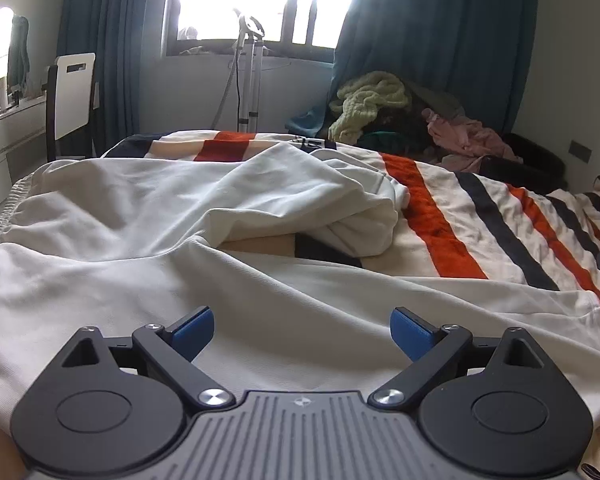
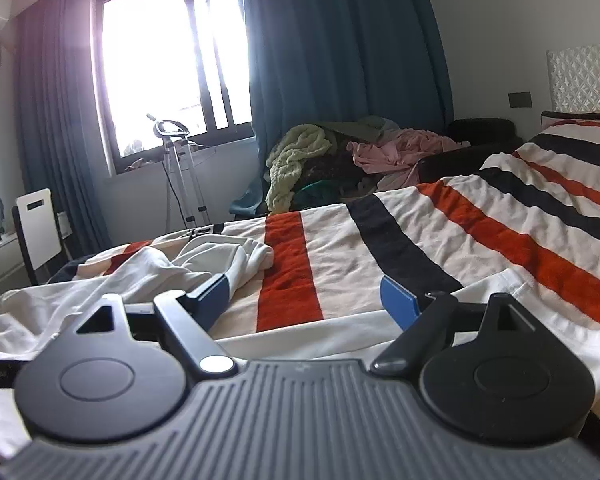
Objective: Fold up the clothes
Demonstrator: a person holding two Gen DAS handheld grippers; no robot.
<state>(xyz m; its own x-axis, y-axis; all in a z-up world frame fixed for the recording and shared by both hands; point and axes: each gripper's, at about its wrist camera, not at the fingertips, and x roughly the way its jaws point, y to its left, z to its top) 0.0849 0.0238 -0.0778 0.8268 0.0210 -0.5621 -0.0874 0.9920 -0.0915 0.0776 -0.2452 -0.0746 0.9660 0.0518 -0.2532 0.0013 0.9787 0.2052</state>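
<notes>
While both tools hung low over the bed, I logged: left gripper (image 1: 302,334), fingers spread, nothing between them, above the white garment (image 1: 148,248) filling the frame's lower left; striped blanket (image 1: 452,216) at right; right gripper (image 2: 306,302), fingers also spread, garment (image 2: 160,268) at its left.

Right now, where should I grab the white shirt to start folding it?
Probably the white shirt at its flat near edge, coming in low from the front with the open left gripper. That part lies smooth on the striped blanket; the far end is bunched.
</notes>
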